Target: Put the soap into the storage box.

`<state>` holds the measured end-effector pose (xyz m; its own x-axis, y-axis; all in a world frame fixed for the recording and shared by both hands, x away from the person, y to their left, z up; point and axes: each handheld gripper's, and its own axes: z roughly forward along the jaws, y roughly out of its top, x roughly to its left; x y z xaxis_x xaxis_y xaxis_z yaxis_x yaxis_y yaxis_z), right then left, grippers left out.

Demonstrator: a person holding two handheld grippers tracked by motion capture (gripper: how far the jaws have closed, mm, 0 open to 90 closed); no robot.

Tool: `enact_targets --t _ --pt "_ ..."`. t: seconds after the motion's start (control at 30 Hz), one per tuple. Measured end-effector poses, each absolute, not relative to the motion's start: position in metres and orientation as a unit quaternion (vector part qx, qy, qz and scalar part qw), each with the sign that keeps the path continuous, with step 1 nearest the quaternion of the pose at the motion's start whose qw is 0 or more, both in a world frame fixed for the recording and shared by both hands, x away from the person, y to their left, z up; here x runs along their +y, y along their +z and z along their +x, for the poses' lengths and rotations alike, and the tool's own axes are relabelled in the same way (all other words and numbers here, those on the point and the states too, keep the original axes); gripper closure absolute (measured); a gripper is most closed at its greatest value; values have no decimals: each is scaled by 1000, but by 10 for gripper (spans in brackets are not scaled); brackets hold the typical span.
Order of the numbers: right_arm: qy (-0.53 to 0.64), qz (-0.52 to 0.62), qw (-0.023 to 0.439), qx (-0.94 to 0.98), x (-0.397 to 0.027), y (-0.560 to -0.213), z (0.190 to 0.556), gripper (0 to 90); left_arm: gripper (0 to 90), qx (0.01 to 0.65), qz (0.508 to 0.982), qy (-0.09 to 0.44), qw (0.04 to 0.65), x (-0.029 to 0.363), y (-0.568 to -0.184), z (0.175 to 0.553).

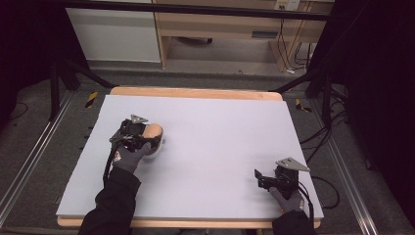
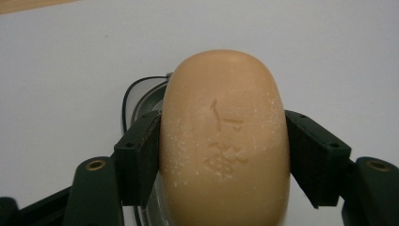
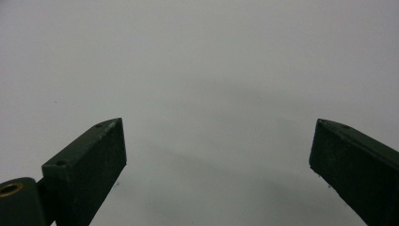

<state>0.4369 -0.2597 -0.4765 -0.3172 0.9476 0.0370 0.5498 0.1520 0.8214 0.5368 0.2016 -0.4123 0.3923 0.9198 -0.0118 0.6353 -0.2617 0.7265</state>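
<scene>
A tan oval bar of soap [image 2: 225, 141] with a stamped mark sits between my left gripper's [image 2: 225, 160] two black pads, which press on its sides. Under the soap a shiny metal dish [image 2: 143, 101] with a dark rim peeks out. In the high view the soap [image 1: 153, 131] shows at the left middle of the table, with the left gripper [image 1: 145, 139] shut on it over a pale dish [image 1: 155, 152]. My right gripper [image 1: 258, 177] rests near the table's front right, and in its own view its jaws stand wide apart [image 3: 219, 155] over bare surface.
The pale lilac tabletop [image 1: 210, 142] has a wooden edge [image 1: 195, 92] at the far side. Dark floor, metal rails and cables surround it, and a wooden desk [image 1: 220, 24] stands behind.
</scene>
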Motion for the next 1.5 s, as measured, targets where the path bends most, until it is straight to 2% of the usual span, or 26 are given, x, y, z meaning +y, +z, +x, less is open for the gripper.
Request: enact_targets --t 1.0,1.13,1.2,1.5 --pt "386 524 257 714 -259 -477 437 46 316 515 766 207 324 205 -427 538" --pt "386 524 257 714 -259 -477 437 46 325 509 768 216 323 202 -428 536" --pt "386 524 257 714 -259 -476 437 46 299 508 768 226 318 201 -428 535" --pt "385 523 258 715 -259 -477 437 46 293 507 761 222 338 208 -424 532"
